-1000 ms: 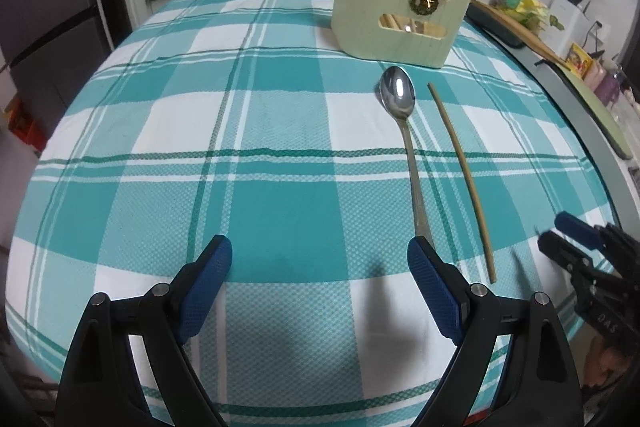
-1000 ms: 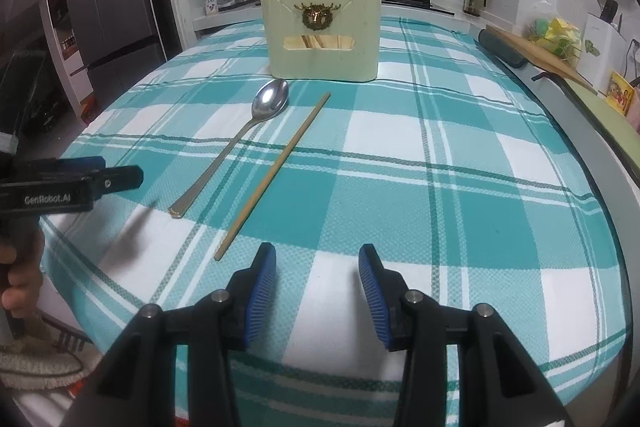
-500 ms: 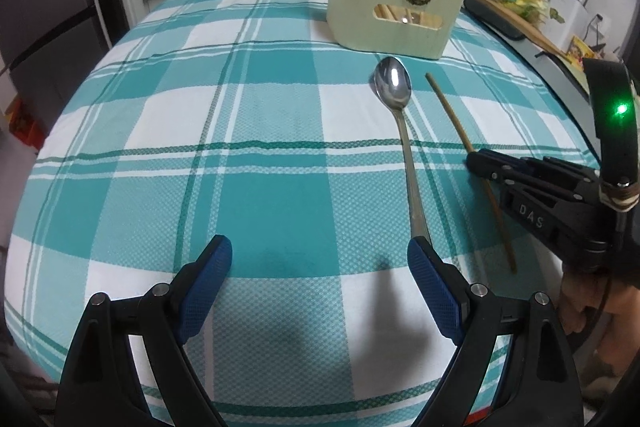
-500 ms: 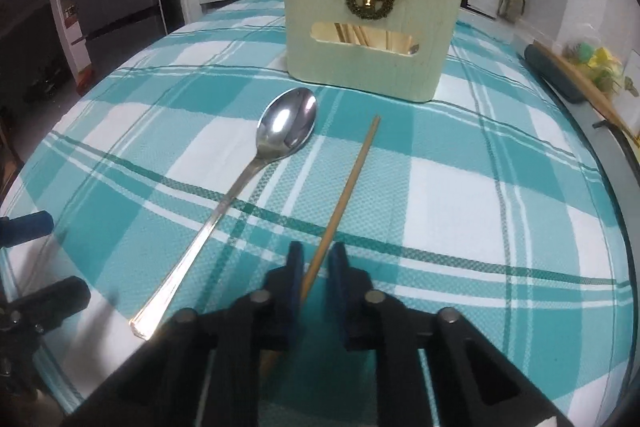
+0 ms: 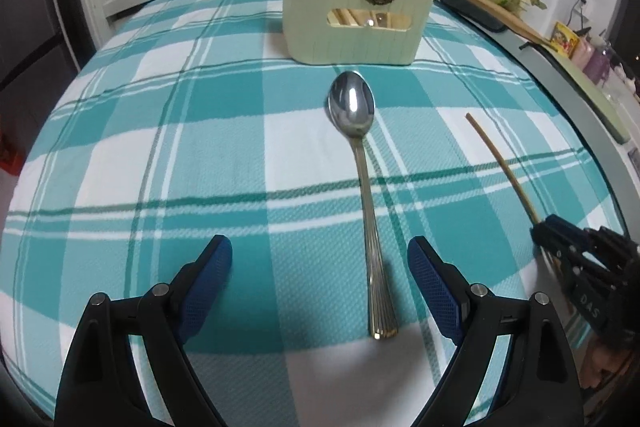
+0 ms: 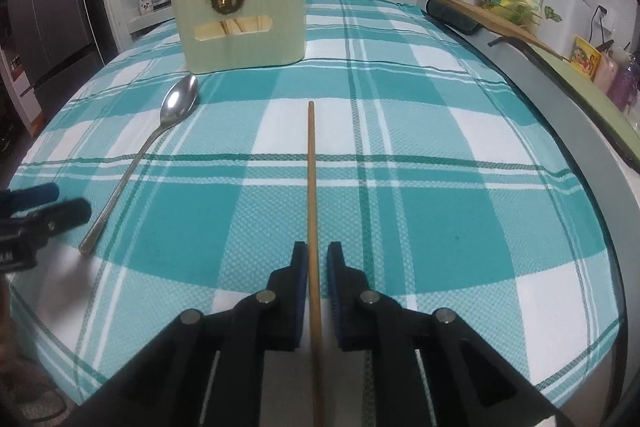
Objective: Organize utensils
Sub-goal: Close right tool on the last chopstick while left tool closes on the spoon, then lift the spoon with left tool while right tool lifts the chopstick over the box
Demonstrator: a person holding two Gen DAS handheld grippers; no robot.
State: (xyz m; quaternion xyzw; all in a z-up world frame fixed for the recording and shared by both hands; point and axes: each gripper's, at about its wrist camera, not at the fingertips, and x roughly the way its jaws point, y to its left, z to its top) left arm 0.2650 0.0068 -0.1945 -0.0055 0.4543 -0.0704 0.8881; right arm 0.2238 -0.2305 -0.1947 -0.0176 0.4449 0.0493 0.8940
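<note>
A: Where do the utensils lie relative to the two grippers?

B: A metal spoon [image 5: 362,187] lies flat on a teal-and-white checked tablecloth [image 5: 160,155], bowl toward a cream holder [image 5: 356,15] at the far end, handle pointing back between the fingers of the left gripper [image 5: 320,267]. Its handle tip sits nearer the right-hand pad. A single wooden chopstick [image 6: 312,211] runs straight away from the right gripper [image 6: 318,263], passing lengthwise between its blue pads, its far end aimed past the holder's right side.

A: How wide are they, and what do they hold?

B: The left gripper is spread wide and touches nothing; the spoon merely lies in the gap. The right gripper's jaws are nearly together around the chopstick and have just been easing apart a little. The left pad appears against the stick; a thin slit shows on the other side, so I cannot tell whether it is truly pinched.

A: Anything hidden or hard to read?

B: The chopstick's near end runs off the bottom of the right view, under the gripper body. In the left view the right gripper [image 5: 560,239] covers the chopstick's [image 5: 504,167] near part at the frame's edge. The holder already carries several chopsticks; only their tops and a slice through its front slot show. A hand is barely visible at the lower right corner.
</note>
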